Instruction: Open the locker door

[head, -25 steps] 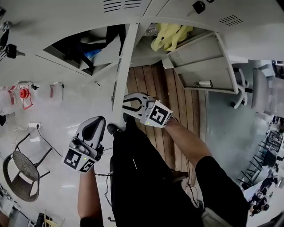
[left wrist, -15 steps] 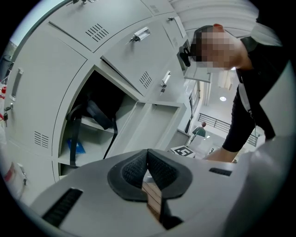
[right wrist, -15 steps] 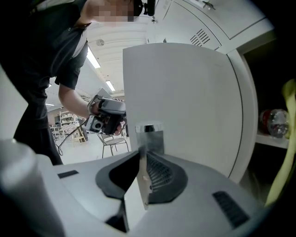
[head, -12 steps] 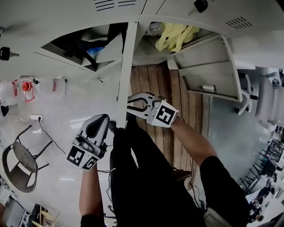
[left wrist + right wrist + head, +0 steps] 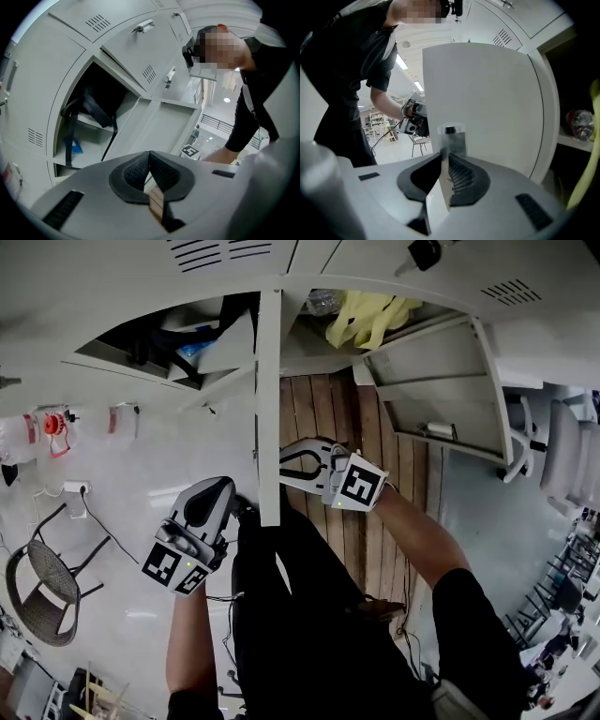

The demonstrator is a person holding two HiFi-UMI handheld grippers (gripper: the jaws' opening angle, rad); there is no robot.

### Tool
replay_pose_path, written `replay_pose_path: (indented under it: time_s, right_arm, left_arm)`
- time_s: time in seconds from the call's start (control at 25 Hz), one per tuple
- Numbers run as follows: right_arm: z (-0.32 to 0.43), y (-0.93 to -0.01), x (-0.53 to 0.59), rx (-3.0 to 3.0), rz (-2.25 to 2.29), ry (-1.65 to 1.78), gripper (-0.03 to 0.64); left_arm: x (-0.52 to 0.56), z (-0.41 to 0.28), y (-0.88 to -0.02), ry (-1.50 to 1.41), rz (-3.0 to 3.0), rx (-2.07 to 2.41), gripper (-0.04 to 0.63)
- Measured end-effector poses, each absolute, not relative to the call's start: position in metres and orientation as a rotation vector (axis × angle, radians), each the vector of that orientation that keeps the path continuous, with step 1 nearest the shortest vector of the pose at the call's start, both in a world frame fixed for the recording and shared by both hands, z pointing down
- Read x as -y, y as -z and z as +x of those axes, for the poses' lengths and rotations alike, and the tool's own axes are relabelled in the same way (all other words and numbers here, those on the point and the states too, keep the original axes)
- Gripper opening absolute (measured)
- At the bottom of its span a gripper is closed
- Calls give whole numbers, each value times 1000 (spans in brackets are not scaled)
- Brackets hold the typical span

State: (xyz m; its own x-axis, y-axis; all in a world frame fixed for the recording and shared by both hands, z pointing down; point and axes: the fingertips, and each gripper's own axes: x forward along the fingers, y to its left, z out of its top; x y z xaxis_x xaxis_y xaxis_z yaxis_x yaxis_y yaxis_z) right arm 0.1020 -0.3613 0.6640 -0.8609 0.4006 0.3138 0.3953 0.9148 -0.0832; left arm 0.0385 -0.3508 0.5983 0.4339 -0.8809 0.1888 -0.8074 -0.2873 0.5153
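Observation:
The white locker door [image 5: 268, 399] stands edge-on in the head view, swung out from the lockers. In the right gripper view its broad panel [image 5: 487, 103] fills the middle, with a metal latch plate [image 5: 451, 138] at its free edge. My right gripper [image 5: 284, 472] is shut on that edge, and the thin sheet runs between its pads [image 5: 459, 176]. My left gripper [image 5: 216, 487] hangs just left of the door's lower end, shut with nothing in it [image 5: 150, 161].
Left of the door an open compartment holds a black bag [image 5: 93, 103]. The compartment behind the door holds yellow cloth [image 5: 361, 315] and a bottle [image 5: 580, 124]. Another locker door [image 5: 441, 381] stands open at right. A chair [image 5: 52, 601] is on the floor at left.
The door has swung further out, from slanted to straight up in the head view. My right gripper moved right and down with its edge. The left gripper drifted slightly down.

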Motion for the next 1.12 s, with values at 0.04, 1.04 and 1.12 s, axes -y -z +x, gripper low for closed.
replay_pose_path:
  time_s: [0.04,1.04,1.12]
  right_arm:
    - [104,-664,362,2749,-596,-22,60]
    - [167,-680,380,2677,-546,-28,9]
    - [174,-682,379,2695,-466,-104,9]
  left_arm:
    - [353,39,-600,176,2146,1413,11]
    - [367,74,-600,134,2187,1322,11]
    - [365,77,-599,141,2188,1312,11]
